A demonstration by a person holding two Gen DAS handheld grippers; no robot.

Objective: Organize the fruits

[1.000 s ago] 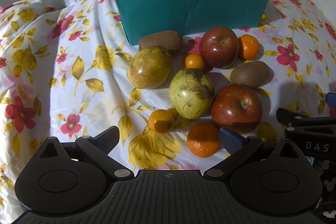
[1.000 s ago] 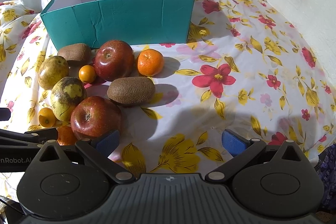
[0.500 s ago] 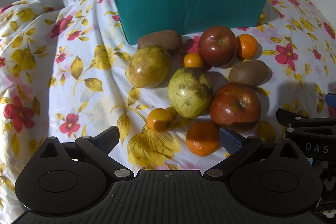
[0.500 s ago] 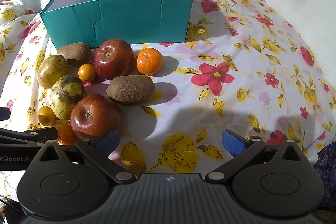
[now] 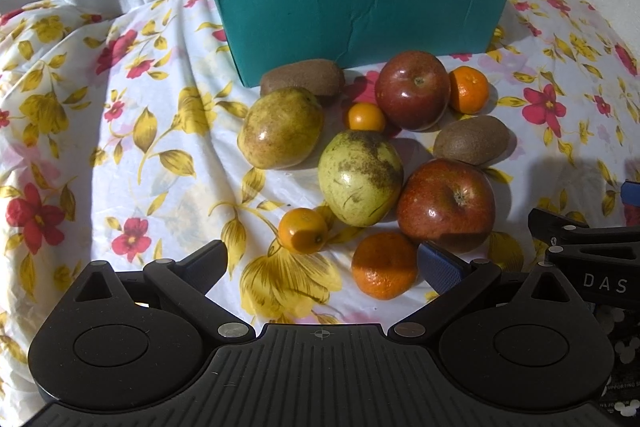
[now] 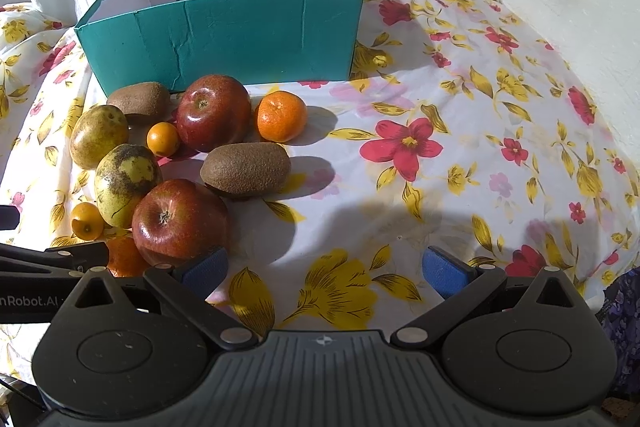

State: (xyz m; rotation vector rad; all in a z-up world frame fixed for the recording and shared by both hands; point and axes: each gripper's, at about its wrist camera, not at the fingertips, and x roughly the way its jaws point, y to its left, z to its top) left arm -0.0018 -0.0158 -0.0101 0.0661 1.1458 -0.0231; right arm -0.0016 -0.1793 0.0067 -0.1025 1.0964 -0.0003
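while both tongs hover spread and empty, left tongs (image 5: 322, 259) sit nearest the fruits: a mandarin (image 5: 384, 265) just ahead, apples, pears and kiwis between it and the empty teal box (image 5: 360, 15); right tongs (image 6: 324, 267) face bare cloth.

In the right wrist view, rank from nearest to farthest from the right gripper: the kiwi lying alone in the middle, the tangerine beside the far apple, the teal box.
1. Kiwi, left of centre, nearest the right gripper.
2. Tangerine, just behind it.
3. Teal box, at the back.
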